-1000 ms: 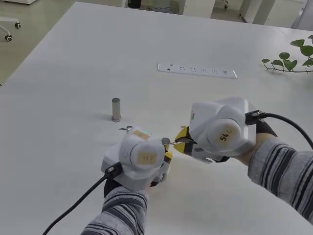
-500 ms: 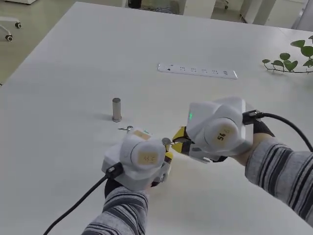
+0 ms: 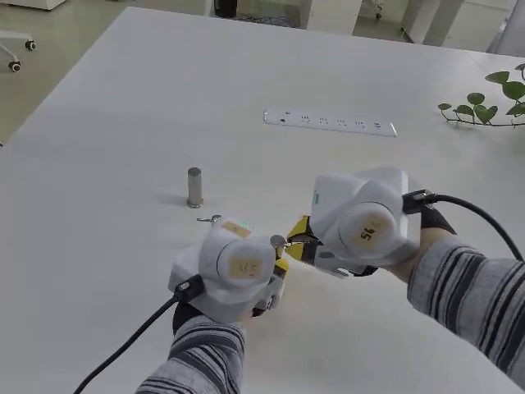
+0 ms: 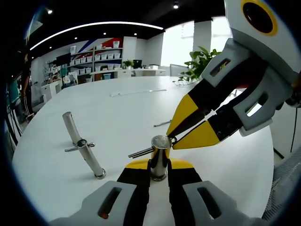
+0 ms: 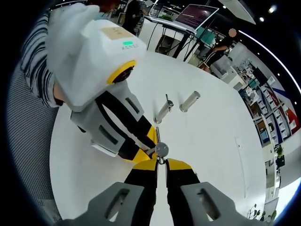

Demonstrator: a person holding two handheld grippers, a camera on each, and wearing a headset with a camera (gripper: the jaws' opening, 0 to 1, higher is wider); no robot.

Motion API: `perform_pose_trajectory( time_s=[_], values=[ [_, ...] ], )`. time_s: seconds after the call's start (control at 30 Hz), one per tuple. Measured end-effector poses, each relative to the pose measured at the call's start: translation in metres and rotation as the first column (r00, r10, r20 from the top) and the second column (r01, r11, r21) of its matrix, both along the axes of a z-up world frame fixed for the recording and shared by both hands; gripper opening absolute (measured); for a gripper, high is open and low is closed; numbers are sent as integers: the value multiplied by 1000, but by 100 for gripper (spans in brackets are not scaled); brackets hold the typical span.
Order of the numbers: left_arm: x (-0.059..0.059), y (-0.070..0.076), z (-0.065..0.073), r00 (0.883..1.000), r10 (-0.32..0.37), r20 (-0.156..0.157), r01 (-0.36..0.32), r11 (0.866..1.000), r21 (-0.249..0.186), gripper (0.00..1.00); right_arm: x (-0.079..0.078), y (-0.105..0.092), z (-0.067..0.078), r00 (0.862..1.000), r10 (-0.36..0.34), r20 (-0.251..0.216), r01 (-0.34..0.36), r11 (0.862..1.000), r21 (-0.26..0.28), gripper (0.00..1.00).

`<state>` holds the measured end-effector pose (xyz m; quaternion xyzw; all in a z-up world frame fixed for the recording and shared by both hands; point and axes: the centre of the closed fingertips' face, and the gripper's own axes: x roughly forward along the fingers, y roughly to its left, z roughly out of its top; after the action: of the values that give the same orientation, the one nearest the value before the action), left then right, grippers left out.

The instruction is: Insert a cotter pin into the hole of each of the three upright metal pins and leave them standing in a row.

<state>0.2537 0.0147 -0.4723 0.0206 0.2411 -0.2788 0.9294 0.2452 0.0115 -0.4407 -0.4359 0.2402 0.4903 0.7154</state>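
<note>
Item: metal pin point(image 4: 159, 157), steel, upright, on the near part of the white surface point(image 3: 123, 98). The yellow-tipped fingers of the left gripper point(image 4: 159, 165) are clenched on the lower shaft. Item: cotter pin point(image 4: 141, 152), lying crosswise just under the metal pin's head, its legs sticking out on the side away from the right gripper point(image 5: 161, 163). That gripper's fingers are closed on the cotter pin's looped end, right up against the metal pin. Item: second metal pin point(image 4: 89, 159), just beyond the metal pin on the side away from the person, resting on its flanged base, with a fitted cotter pin point(image 4: 79, 145) through its upper shaft. Item: third metal pin point(image 3: 194, 187), a little beyond the metal pin again, upright and bare, standing apart from the second. Item: power strip point(image 3: 330, 121), white, flat on the surface, well beyond the metal pin. Item: plant point(image 3: 490, 97), a green trailing sprig, far beyond the metal pin and off to the right gripper's side. Both grippers are hand-held, on arms in striped sleeves point(image 3: 467, 283), each gripper trailing a black cable.
</note>
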Motion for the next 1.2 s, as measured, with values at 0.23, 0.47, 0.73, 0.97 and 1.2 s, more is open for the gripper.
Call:
perform_pose_trajectory(
  time_s=[0.23, 0.47, 0.73, 0.97, 1.2],
  values=[
    [1, 3, 6, 1000, -14, -6, 13, 1000, -20, 25, 0, 1, -1, 1000, -2, -15, 2, 1000, 9, 2],
    [-6, 12, 7, 999, -27, -31, 27, 1000, -2, 34, 1, 4, 3, 998, -14, -61, 17, 999, 52, 8],
    [-14, 21, 17, 999, -40, -36, 40, 999, -17, 39, 4, 13, 4, 987, -34, -157, 53, 992, 115, 11],
    [-25, 30, 24, 998, -49, -39, 48, 999, -18, 44, 5, 17, -5, 970, -53, -239, 88, 986, 140, 10],
    [-34, 40, 30, 998, -54, -43, 53, 998, -16, 48, 4, 18, -5, 960, -52, -277, 98, 983, 155, 9]
  ],
)
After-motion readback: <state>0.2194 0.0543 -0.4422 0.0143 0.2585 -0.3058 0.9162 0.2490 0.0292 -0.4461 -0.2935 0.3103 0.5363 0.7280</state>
